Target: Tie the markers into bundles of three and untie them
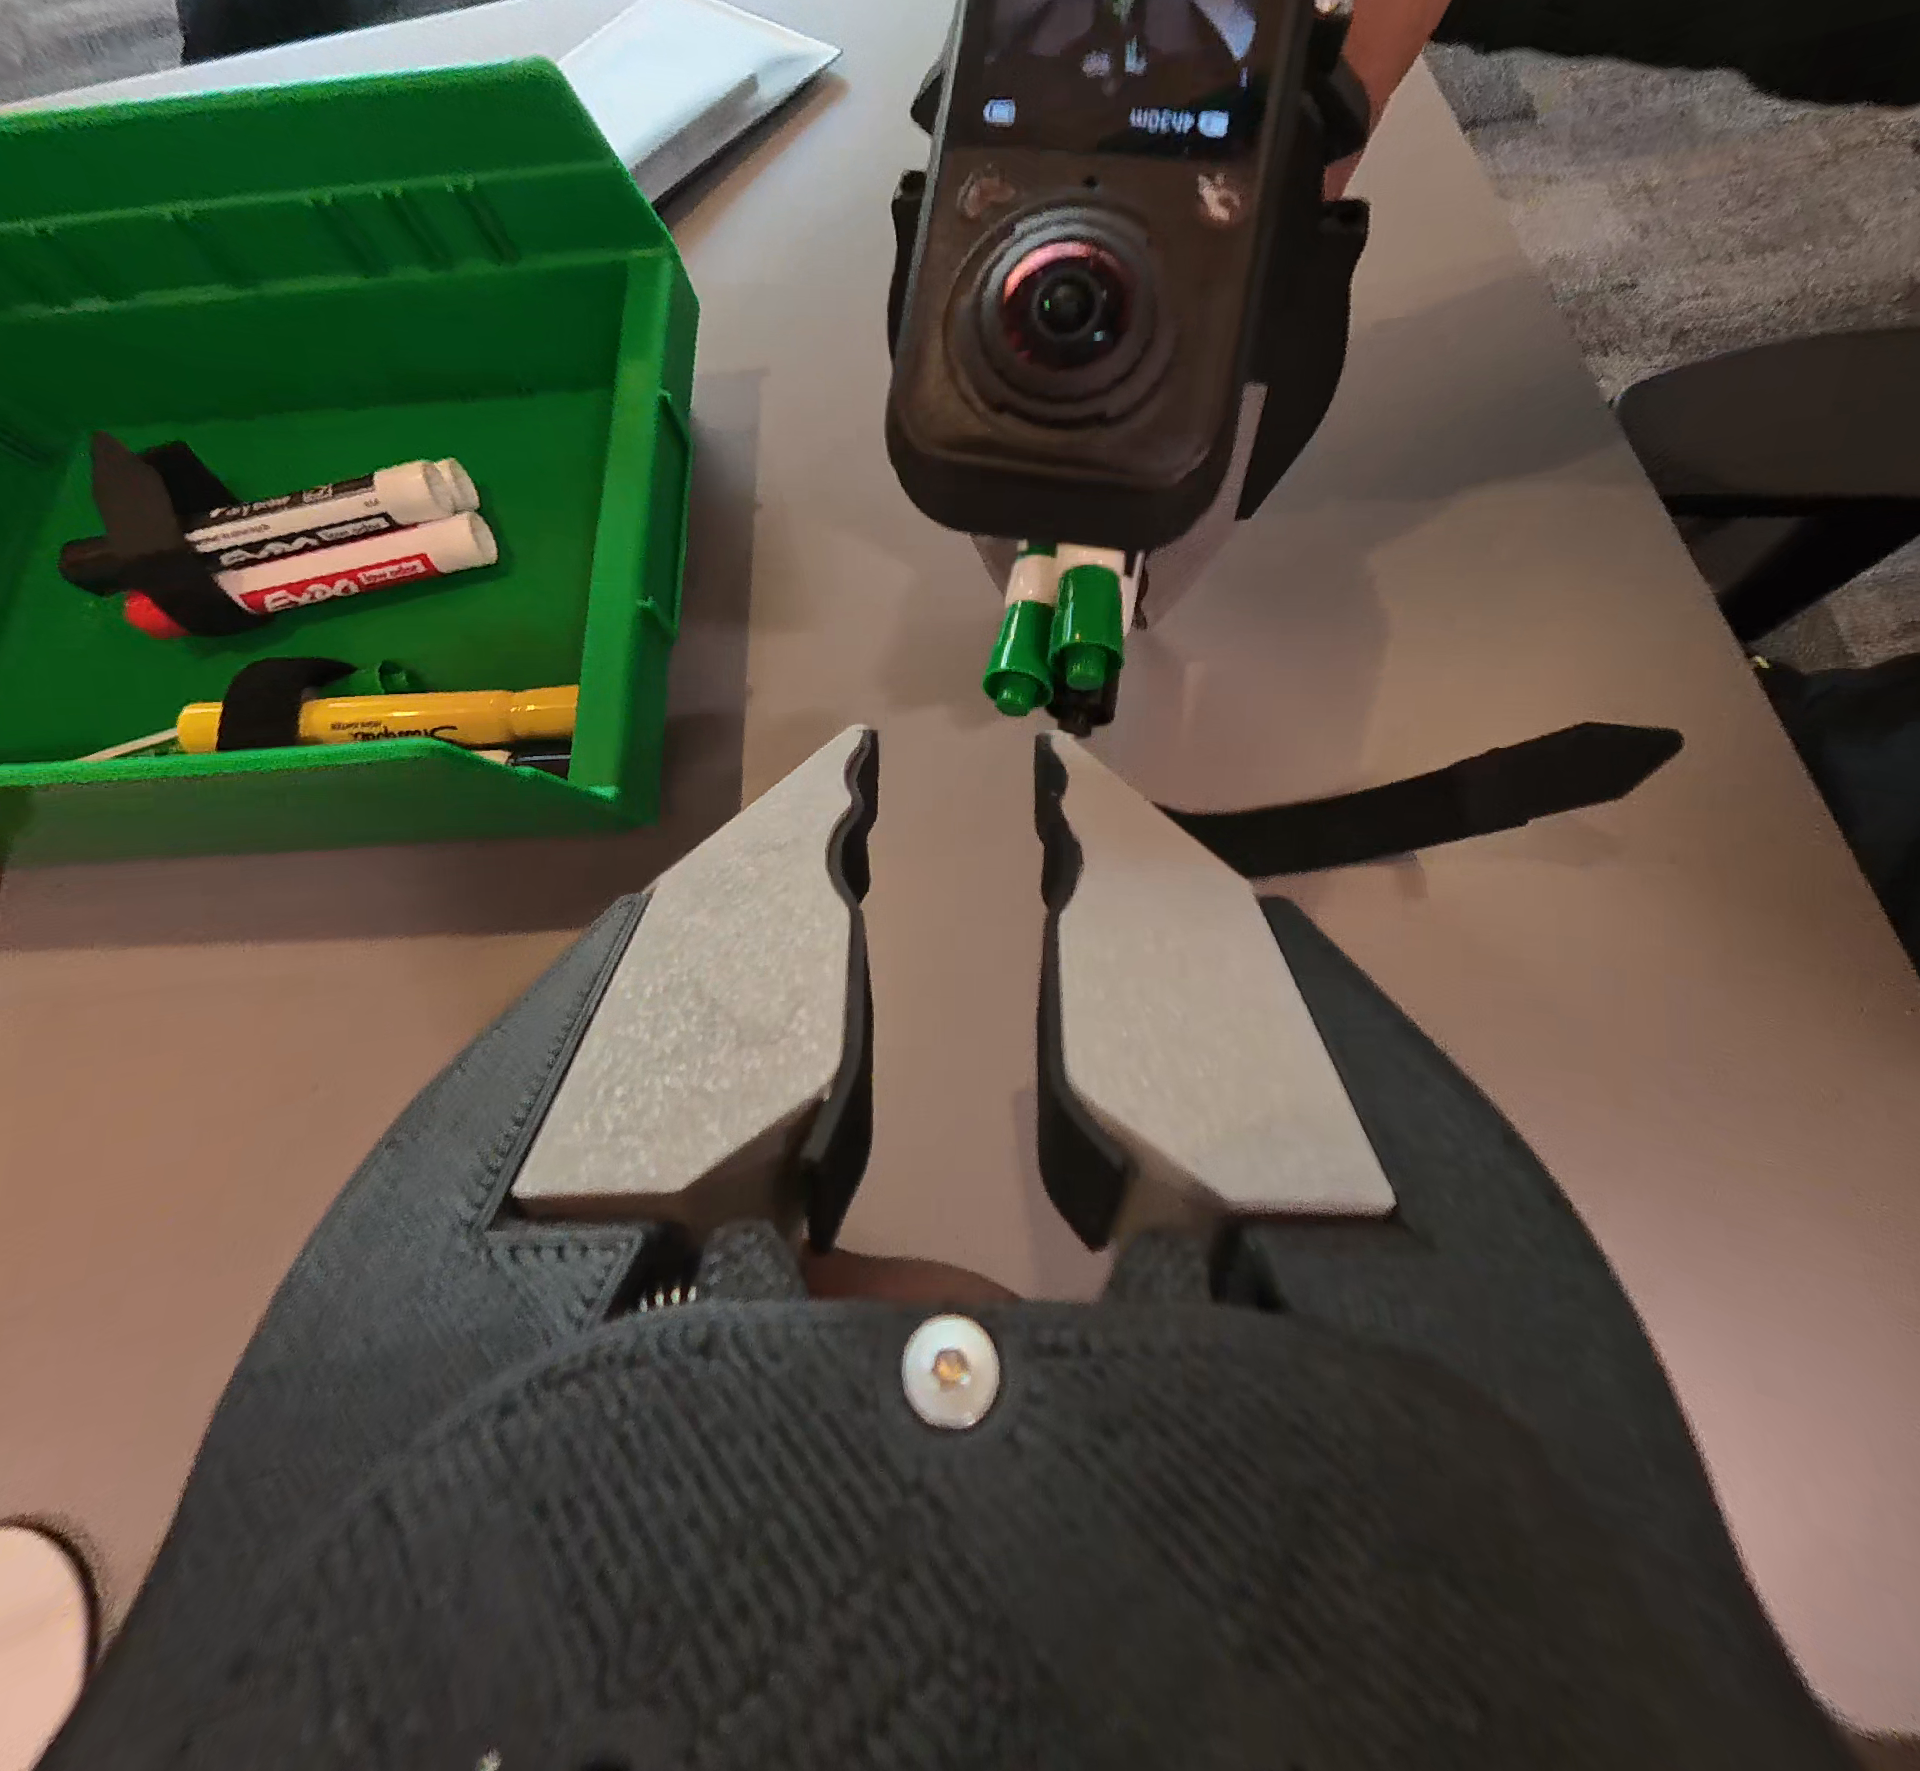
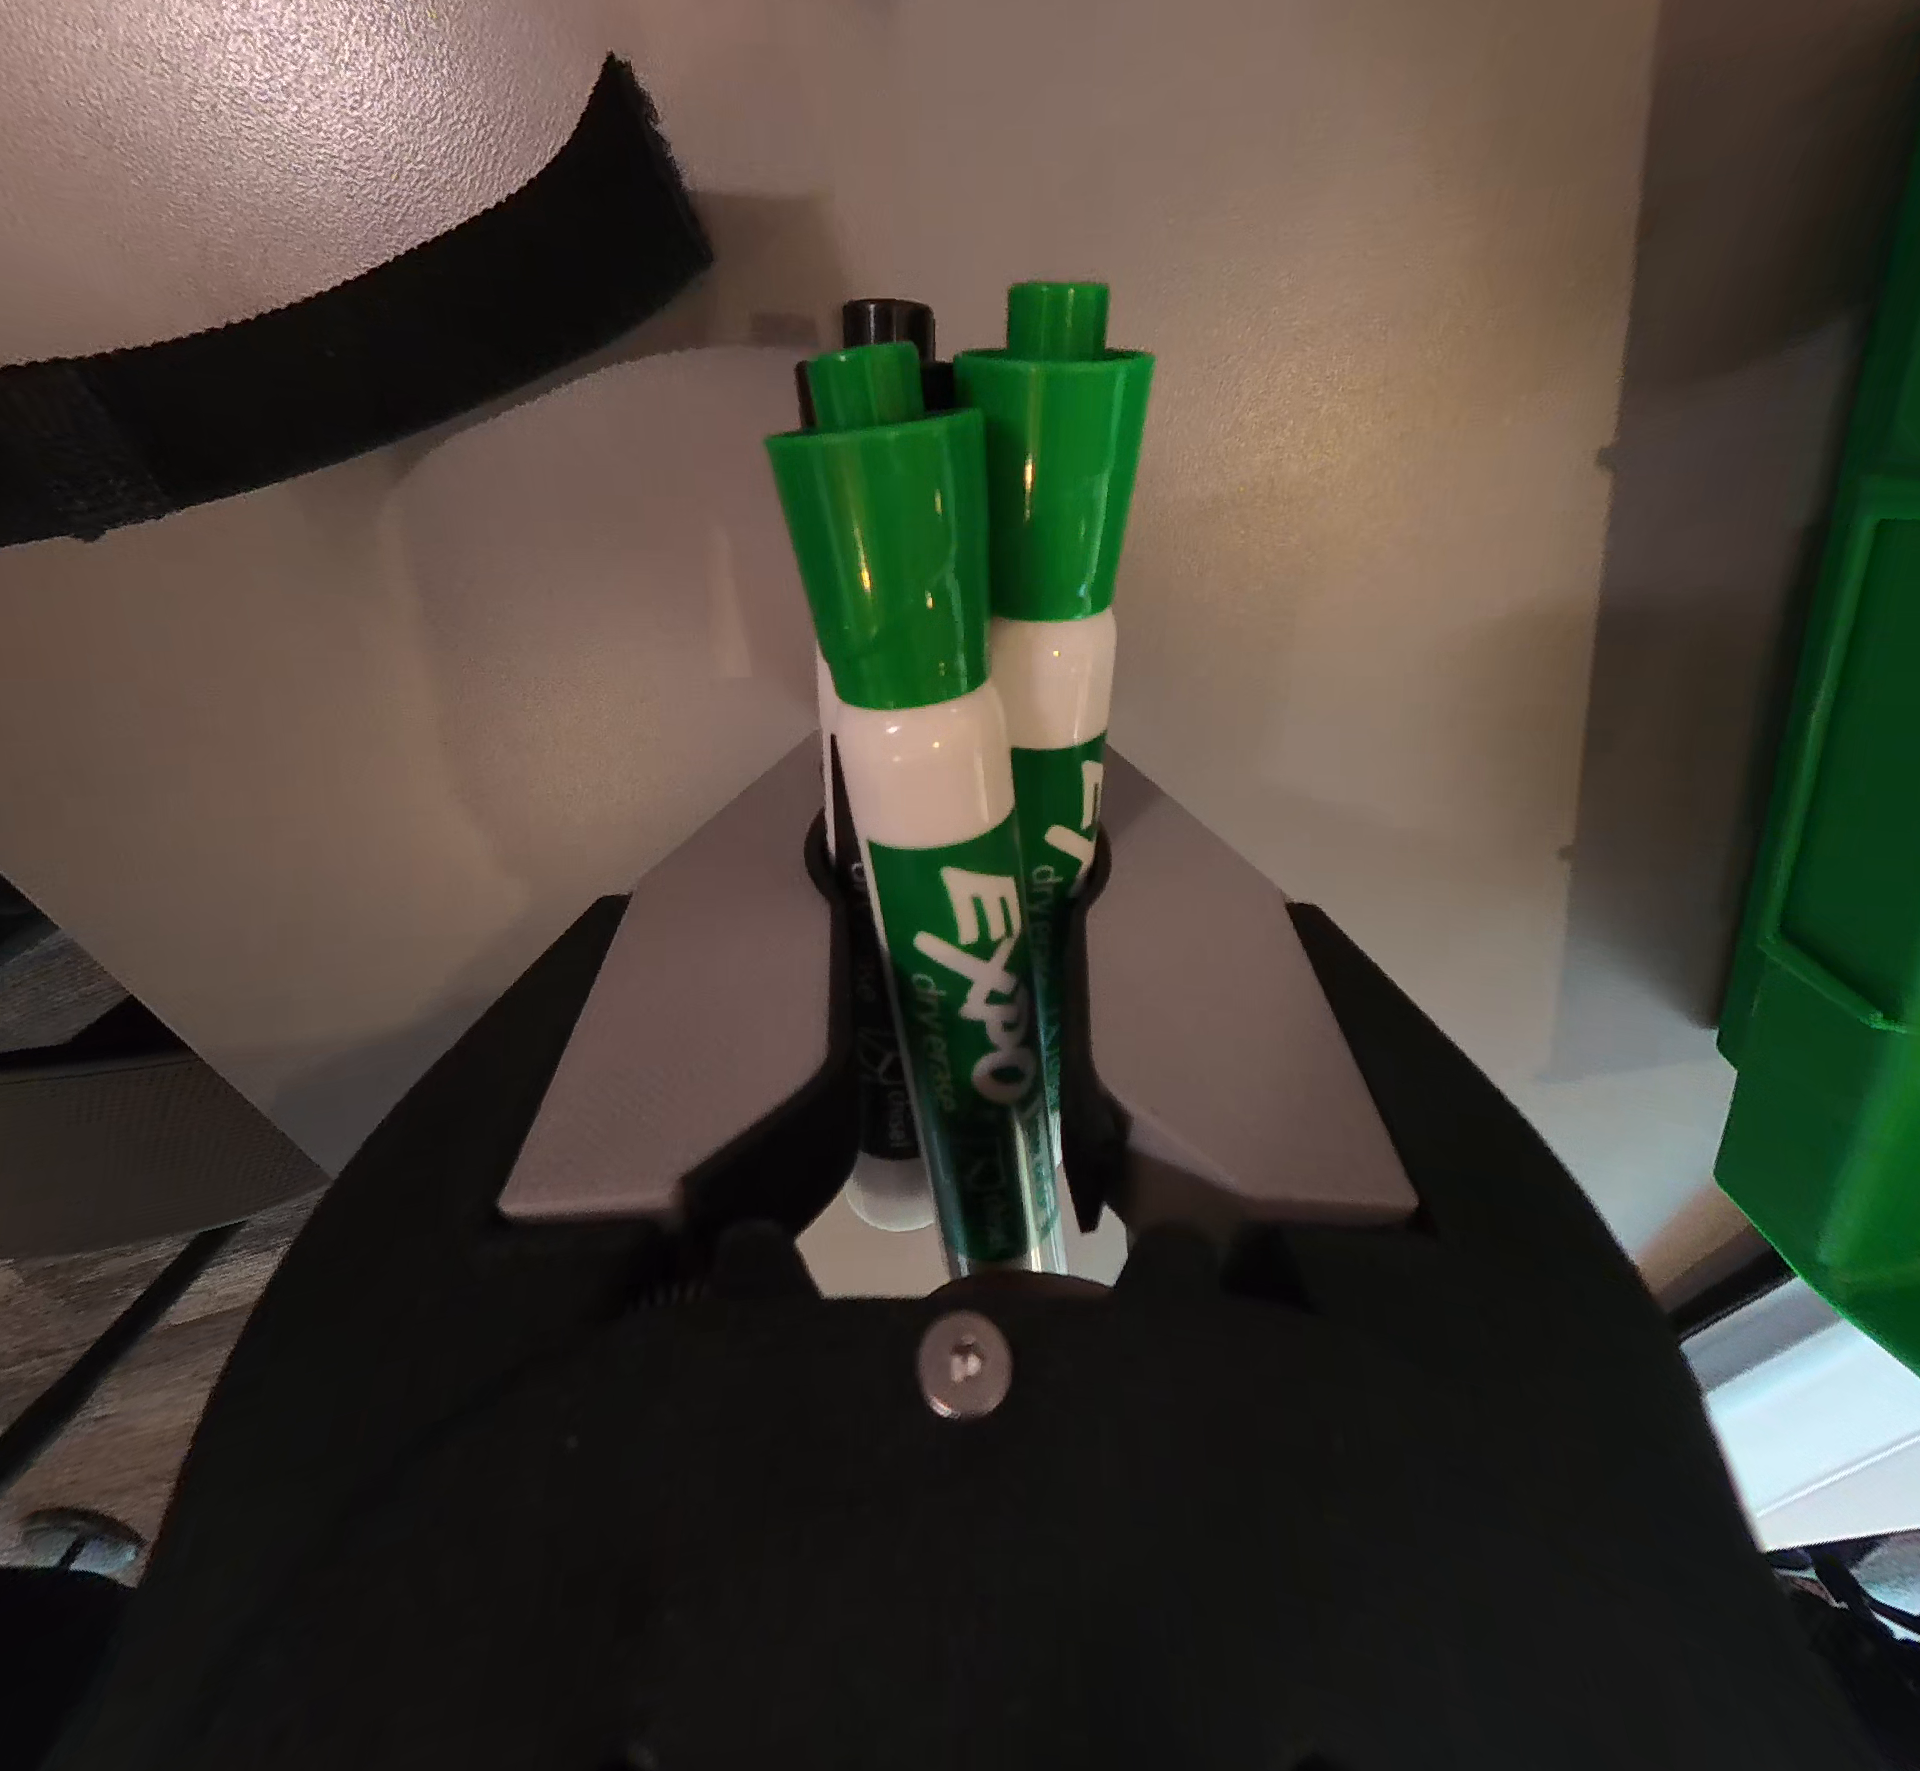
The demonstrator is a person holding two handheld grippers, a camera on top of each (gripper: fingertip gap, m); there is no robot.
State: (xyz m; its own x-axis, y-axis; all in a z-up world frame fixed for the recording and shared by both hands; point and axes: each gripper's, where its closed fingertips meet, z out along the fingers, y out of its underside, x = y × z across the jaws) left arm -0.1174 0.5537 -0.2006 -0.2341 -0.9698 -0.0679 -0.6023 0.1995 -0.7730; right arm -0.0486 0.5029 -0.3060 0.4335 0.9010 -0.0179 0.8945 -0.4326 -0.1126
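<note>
At twelve o'clock from our empty, half-open left gripper [image 1: 956, 755], the right gripper [image 2: 961, 848] clamps three markers [image 2: 935, 682] pointing back at us; the black strap [image 1: 1455, 796] lies at two o'clock on the bench [image 1: 312, 1046].

Soft indoor light, glare on the table [image 2: 260, 59], fisheye-bent, slightly blurred edges

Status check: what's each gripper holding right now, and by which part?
Right gripper: three markers, two green-capped and one black-capped, clamped around their barrels, caps pointing forward. Left gripper: open, holding nothing.
</note>
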